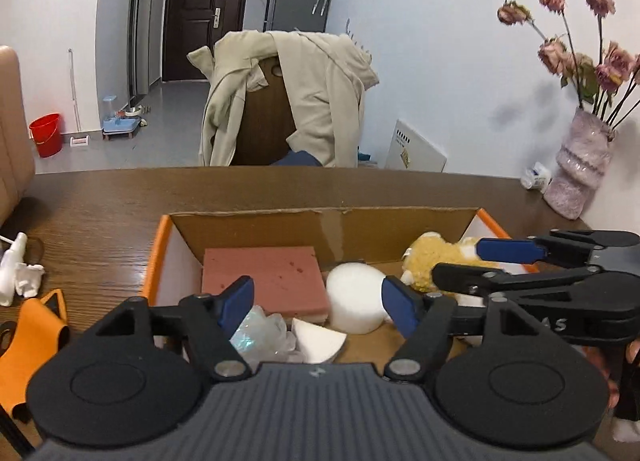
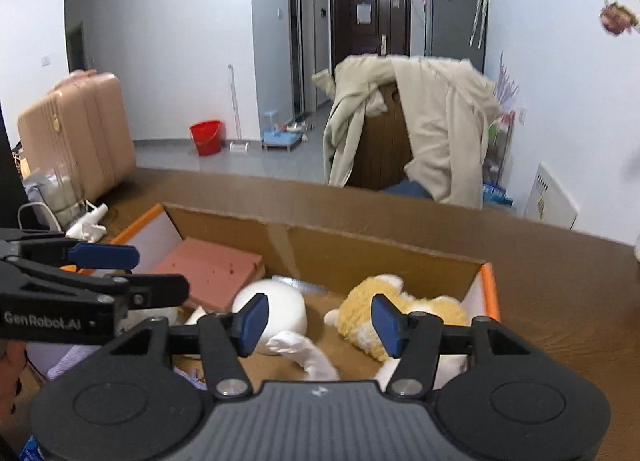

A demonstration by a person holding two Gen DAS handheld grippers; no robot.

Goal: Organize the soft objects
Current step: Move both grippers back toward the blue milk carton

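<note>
An open cardboard box [image 1: 248, 227] with orange edges stands on the wooden table [image 1: 100, 201]. In it lie a pink foam slab [image 1: 272, 277], a white round soft piece [image 1: 352, 297], a white wedge [image 1: 318, 341], crumpled clear plastic [image 1: 260, 335] and a yellow plush toy [image 1: 428, 261]. My left gripper [image 1: 318, 303] hangs open over the box's near left part, its pads pressing on nothing. My right gripper [image 2: 320, 321] is open over the box floor between the white piece [image 2: 276, 301] and the yellow plush [image 2: 400, 303]. Each gripper shows in the other's view: right gripper [image 1: 480, 263], left gripper [image 2: 162, 272].
A pink vase of dried flowers [image 1: 580, 173] stands at the table's far right. A white spray bottle [image 1: 12, 261] and an orange item [image 1: 36, 325] lie left of the box. Behind the table is a chair draped with a beige jacket [image 1: 312, 101]. A suitcase [image 2: 80, 133] stands at left.
</note>
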